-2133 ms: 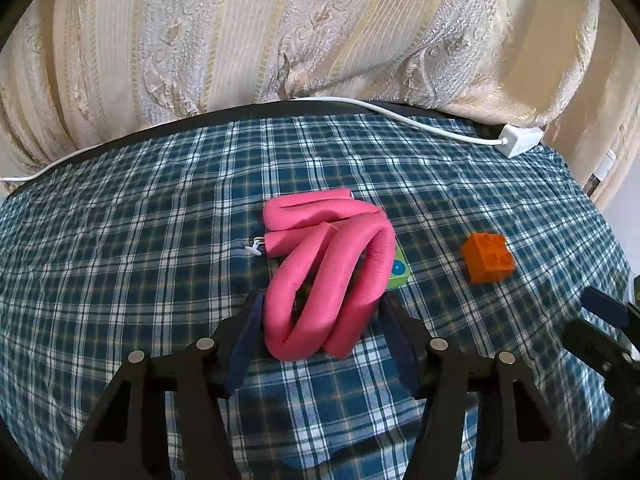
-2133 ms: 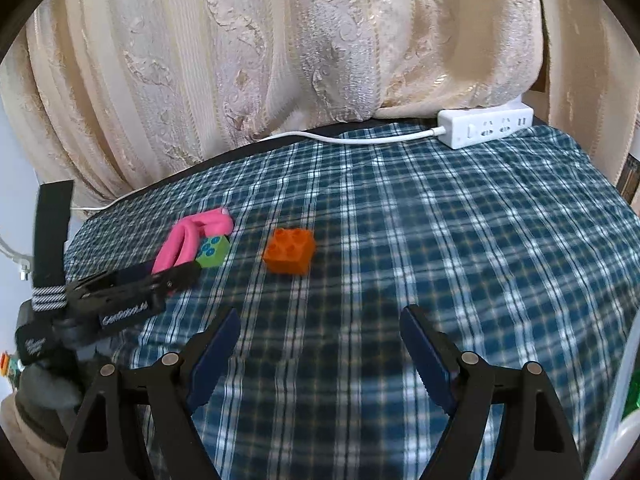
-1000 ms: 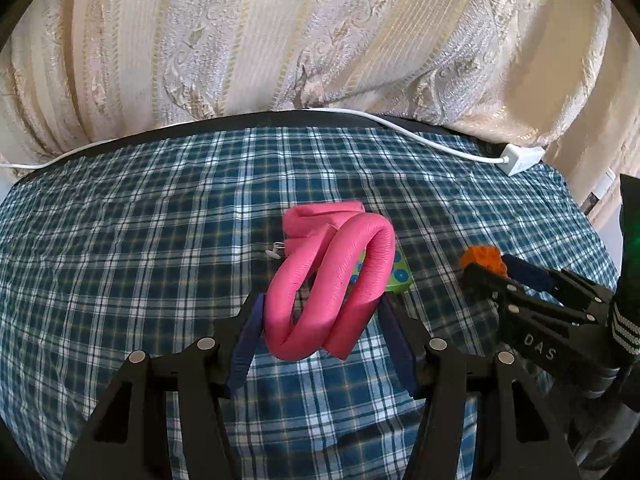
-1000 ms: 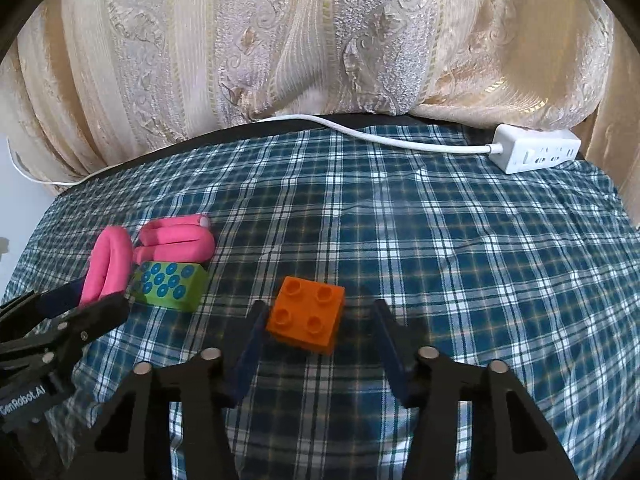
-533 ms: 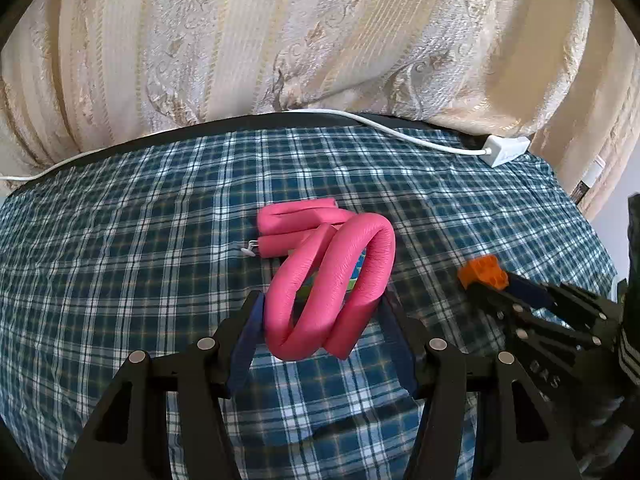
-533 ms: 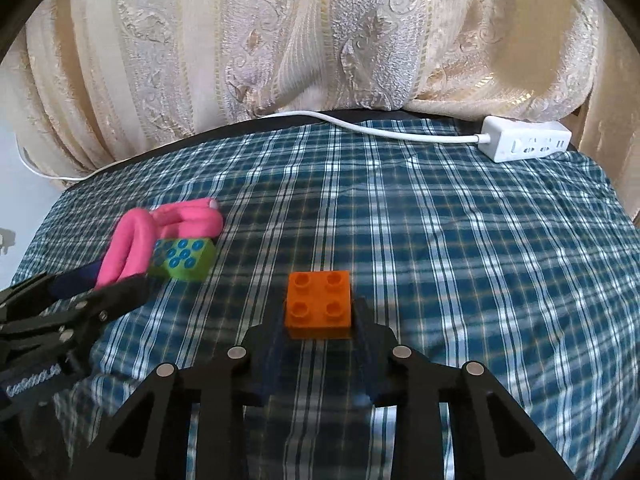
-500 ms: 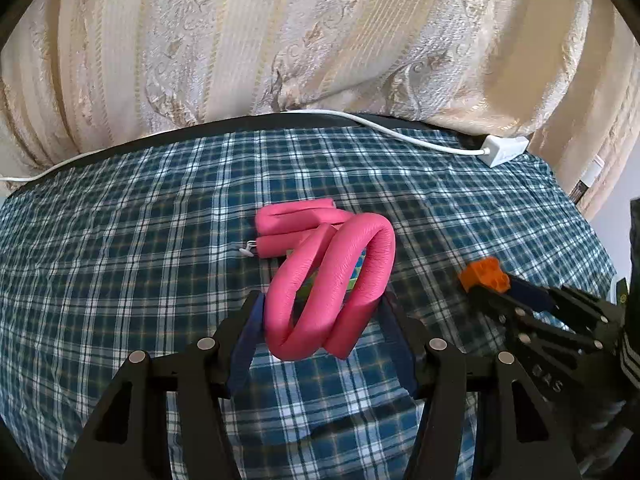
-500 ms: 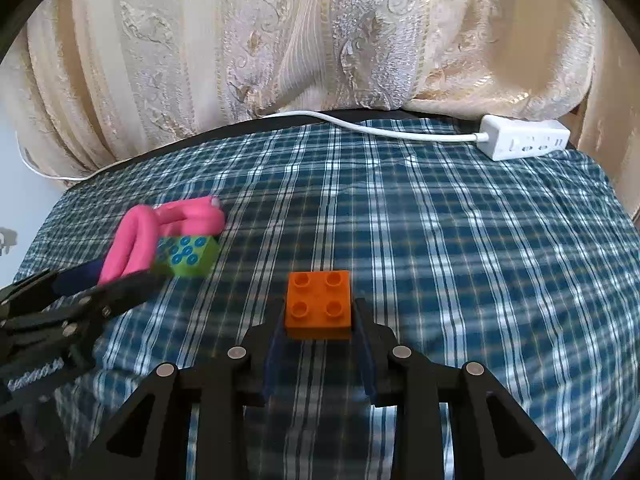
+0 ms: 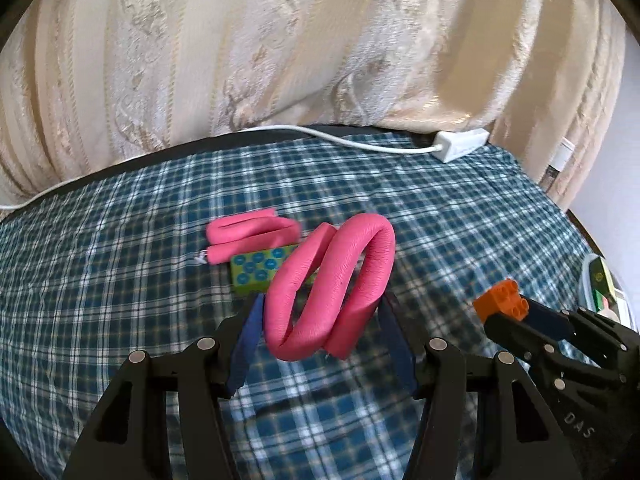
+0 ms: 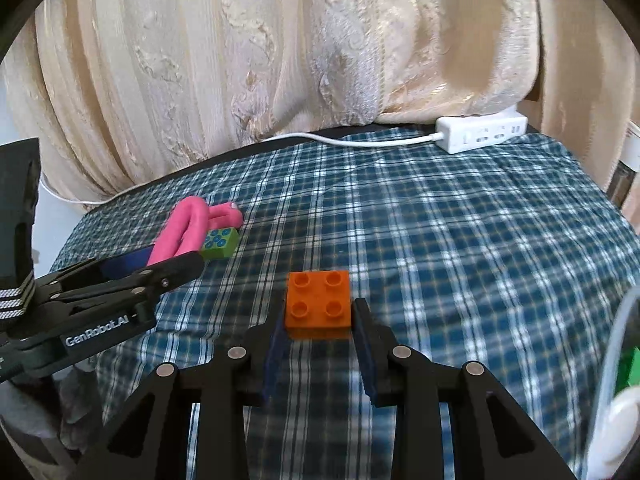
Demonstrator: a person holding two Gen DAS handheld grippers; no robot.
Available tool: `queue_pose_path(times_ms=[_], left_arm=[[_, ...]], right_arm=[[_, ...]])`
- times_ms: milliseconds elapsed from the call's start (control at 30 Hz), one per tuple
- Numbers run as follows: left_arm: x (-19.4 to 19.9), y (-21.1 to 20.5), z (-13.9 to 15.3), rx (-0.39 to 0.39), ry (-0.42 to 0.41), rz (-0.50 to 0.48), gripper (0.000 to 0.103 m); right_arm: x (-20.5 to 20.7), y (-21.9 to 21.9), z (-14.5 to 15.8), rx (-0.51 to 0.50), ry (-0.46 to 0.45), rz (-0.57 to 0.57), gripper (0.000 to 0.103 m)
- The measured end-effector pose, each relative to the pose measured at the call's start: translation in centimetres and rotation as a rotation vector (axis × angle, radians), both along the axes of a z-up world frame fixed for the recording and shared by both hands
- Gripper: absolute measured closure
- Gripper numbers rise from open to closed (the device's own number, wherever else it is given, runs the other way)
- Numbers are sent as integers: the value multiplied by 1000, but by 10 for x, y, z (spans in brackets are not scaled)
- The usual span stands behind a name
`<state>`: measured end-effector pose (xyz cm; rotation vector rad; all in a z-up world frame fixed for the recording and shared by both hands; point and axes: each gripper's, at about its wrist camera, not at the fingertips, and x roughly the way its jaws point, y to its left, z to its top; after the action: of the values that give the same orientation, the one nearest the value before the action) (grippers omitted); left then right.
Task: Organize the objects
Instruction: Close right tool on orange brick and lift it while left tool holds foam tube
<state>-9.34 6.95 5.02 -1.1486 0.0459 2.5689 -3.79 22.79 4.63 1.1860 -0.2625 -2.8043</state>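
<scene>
Right gripper (image 10: 318, 330) clamps the orange brick (image 10: 318, 305) above the plaid cloth (image 10: 460, 248); left gripper (image 9: 320, 332) grips the pink foam tube (image 9: 332, 280). Beyond the tube lies the green block (image 9: 256, 270). Farther back, bare cloth, power strip (image 10: 482, 133), then curtain (image 10: 280, 48).

Two wrist fisheyes, close, angled down, sharing plaid tablecloth (image 9: 120, 280)

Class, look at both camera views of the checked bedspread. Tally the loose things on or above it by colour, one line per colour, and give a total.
Pink foam tube: 1
Orange brick: 1
Green brick with blue studs: 1
White power strip: 1
Total: 4
</scene>
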Motion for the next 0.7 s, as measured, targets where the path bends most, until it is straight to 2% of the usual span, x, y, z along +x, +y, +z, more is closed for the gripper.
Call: queue_pose_path(times_ms=[367, 700], left_arm=[[26, 26, 14, -9, 41, -89, 44], [44, 47, 14, -25, 57, -150, 44]], right_arm=[[52, 17, 17, 18, 55, -56, 68], [94, 60, 19, -3, 73, -165, 68]])
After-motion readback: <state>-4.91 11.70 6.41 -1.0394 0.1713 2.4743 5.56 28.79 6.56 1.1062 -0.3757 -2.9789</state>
